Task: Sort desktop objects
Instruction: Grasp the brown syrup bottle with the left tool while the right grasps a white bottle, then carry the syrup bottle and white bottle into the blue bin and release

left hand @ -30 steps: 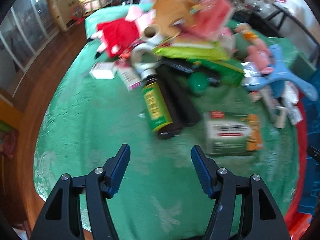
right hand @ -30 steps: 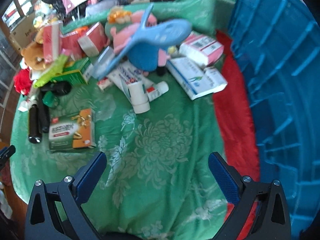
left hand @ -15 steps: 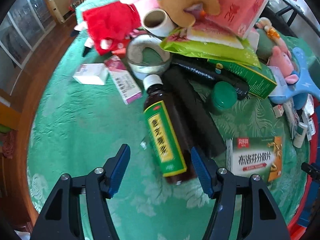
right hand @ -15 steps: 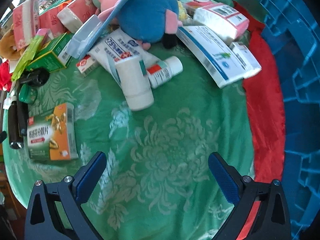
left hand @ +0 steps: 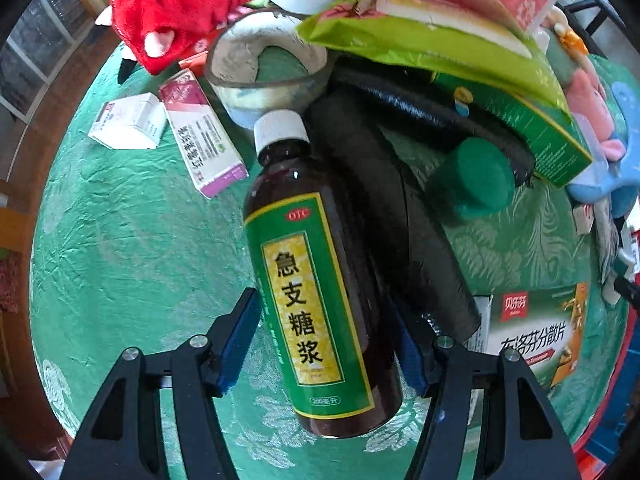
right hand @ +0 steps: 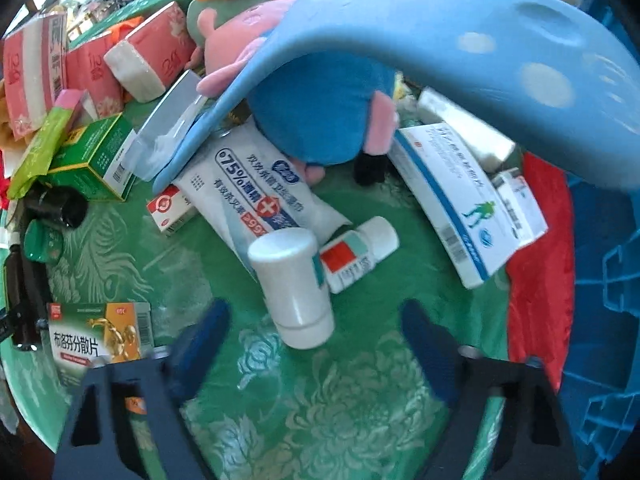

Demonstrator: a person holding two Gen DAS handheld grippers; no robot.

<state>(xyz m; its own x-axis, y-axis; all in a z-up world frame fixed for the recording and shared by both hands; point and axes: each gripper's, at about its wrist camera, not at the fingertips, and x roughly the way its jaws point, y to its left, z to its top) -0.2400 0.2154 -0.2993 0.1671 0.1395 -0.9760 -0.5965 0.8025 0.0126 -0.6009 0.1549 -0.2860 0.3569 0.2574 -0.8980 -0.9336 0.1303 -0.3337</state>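
A: What is the left gripper (left hand: 326,338) doing?

B: Its jaws are closing, and the brown syrup bottle (left hand: 320,280) is lying between them on the green tabletop (left hand: 120,248). The blue pads are sitting right beside the bottle's sides, but I cannot tell if they are pressing yet.

A: What is lying past the bottle?

B: A black cylinder (left hand: 384,216) is lying right against it, then a green cap (left hand: 472,178). A pink and white box (left hand: 202,136) is sitting off to the other side, and a glass bowl (left hand: 268,76) is resting beyond the bottle's white cap.

A: And the right gripper (right hand: 314,346)?

B: Its jaws are closing too, still spread wide, and blurring. A white bottle (right hand: 292,280) is lying just ahead of them, only its near end reaching in between, untouched. A smaller white tube (right hand: 358,252) is leaning against it, a wipes pack (right hand: 256,188) is lying behind, and a blue plush toy (right hand: 320,112) is sitting farther back under a blue hanger (right hand: 460,40).
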